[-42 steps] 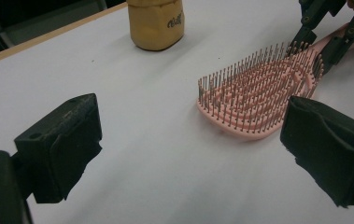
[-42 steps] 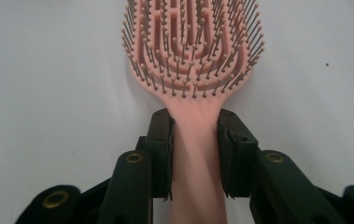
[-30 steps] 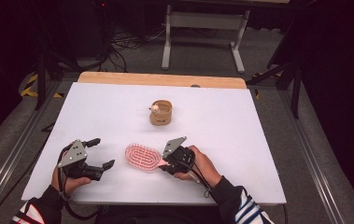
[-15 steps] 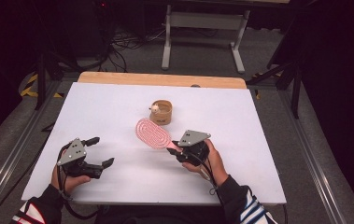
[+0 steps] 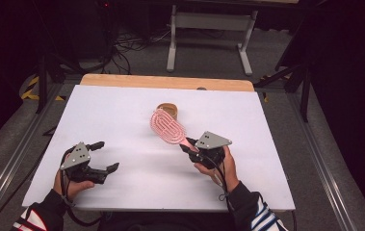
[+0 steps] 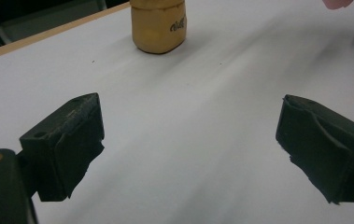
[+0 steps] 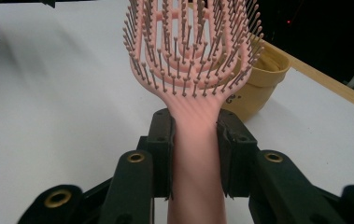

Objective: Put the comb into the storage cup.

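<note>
Tan rounded cup (image 5: 168, 109) on white table (image 5: 122, 120); contents not visible. Pink plastic brush (image 5: 168, 126), open-ribbed, bristled, head just before cup, handle clamped by right gripper (image 5: 189, 147). Left gripper (image 5: 104, 156) well away from cup, jaws wide apart, empty.

Hairbrush (image 5: 168, 126) just before cup (image 5: 168, 109), mid-table (image 5: 122, 125); left gripper (image 5: 104, 156) well left.

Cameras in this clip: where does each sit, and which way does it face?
High view: above the person's side, facing forward and down on the white table; both forearms, left tongs, right tongs.
Left gripper view: on the left tongs, open, facing the tan cup.
Right gripper view: on the right tongs, clamping the pink hairbrush.
All share the cup.
</note>
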